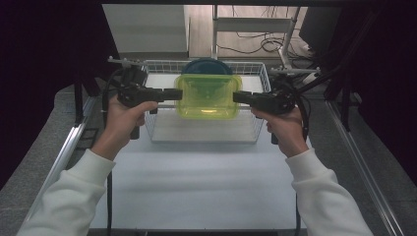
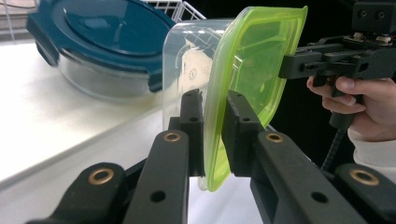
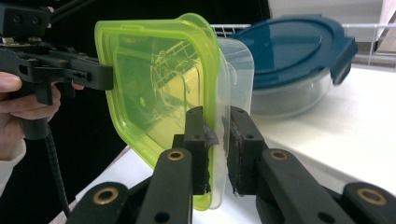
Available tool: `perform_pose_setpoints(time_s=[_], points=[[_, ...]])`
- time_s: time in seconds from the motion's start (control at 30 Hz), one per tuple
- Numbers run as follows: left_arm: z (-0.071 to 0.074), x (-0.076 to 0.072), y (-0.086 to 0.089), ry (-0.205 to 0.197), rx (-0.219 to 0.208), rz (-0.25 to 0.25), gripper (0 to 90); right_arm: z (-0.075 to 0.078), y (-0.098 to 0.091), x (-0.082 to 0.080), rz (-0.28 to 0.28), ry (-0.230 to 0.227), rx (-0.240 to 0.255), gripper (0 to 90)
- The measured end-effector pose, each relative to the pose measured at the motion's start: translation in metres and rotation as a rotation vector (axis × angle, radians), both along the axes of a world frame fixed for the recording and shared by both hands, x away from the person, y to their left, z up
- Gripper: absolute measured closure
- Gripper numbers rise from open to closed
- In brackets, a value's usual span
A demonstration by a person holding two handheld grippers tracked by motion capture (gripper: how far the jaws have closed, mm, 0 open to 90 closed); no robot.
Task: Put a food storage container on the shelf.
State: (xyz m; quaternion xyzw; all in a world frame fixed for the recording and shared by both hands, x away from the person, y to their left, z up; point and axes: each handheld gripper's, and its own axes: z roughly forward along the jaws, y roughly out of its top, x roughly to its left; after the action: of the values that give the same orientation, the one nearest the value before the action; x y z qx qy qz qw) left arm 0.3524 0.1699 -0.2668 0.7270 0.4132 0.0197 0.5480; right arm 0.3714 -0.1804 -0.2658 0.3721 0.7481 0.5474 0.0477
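A clear square container with a lime-green lid [image 1: 208,96] hangs above the wire basket [image 1: 258,123], held from both sides. My left gripper [image 1: 178,93] is shut on its left rim; in the left gripper view the jaws pinch the green lid edge [image 2: 215,140] and the clear wall [image 2: 187,70]. My right gripper [image 1: 237,97] is shut on the right rim, its pads clamped on the lid edge [image 3: 212,116] in the right gripper view. A round glass container with a dark blue lid [image 1: 206,66] sits in the basket behind it.
The white wire basket stands on a white table [image 1: 206,182], its white liner [image 1: 206,129] under the lifted container. The round blue-lidded container [image 2: 107,32] [image 3: 294,46] rests at the basket's far side. Cables and a metal frame [image 1: 275,39] lie on the floor beyond.
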Motion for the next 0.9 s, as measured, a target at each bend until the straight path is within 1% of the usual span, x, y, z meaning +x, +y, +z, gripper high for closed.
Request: perform_pose_setpoints(time_s=[0.07,0.23,0.3,0.4,0.57,0.67,0.8,0.9], points=[[0.003,0.004,0.002,-0.002,-0.002,0.002,79.4,0.003,0.002,0.005,0.0,0.0,-0.001,79.0],[0.006,0.019,0.006,-0.003,-0.03,0.004,79.4,0.013,0.005,0.019,-0.003,0.002,-0.006,79.1],[0.007,0.026,0.008,0.01,-0.049,0.003,79.4,0.017,0.007,0.026,-0.004,0.002,-0.003,79.1],[0.008,0.037,0.009,0.024,-0.064,-0.002,79.4,0.022,0.008,0.035,-0.005,0.012,-0.004,79.1],[0.014,0.051,0.01,0.037,-0.061,-0.001,79.4,0.026,0.008,0.052,-0.005,0.045,0.009,79.1],[0.019,0.059,0.011,0.038,-0.05,0.0,79.5,0.028,0.008,0.058,-0.012,0.054,0.014,79.1],[0.022,0.066,0.012,0.048,-0.054,0.004,79.7,0.033,0.01,0.065,-0.016,0.058,0.01,79.1],[0.024,0.073,0.013,0.059,-0.06,0.008,79.7,0.036,0.011,0.072,-0.016,0.072,0.01,79.1]])
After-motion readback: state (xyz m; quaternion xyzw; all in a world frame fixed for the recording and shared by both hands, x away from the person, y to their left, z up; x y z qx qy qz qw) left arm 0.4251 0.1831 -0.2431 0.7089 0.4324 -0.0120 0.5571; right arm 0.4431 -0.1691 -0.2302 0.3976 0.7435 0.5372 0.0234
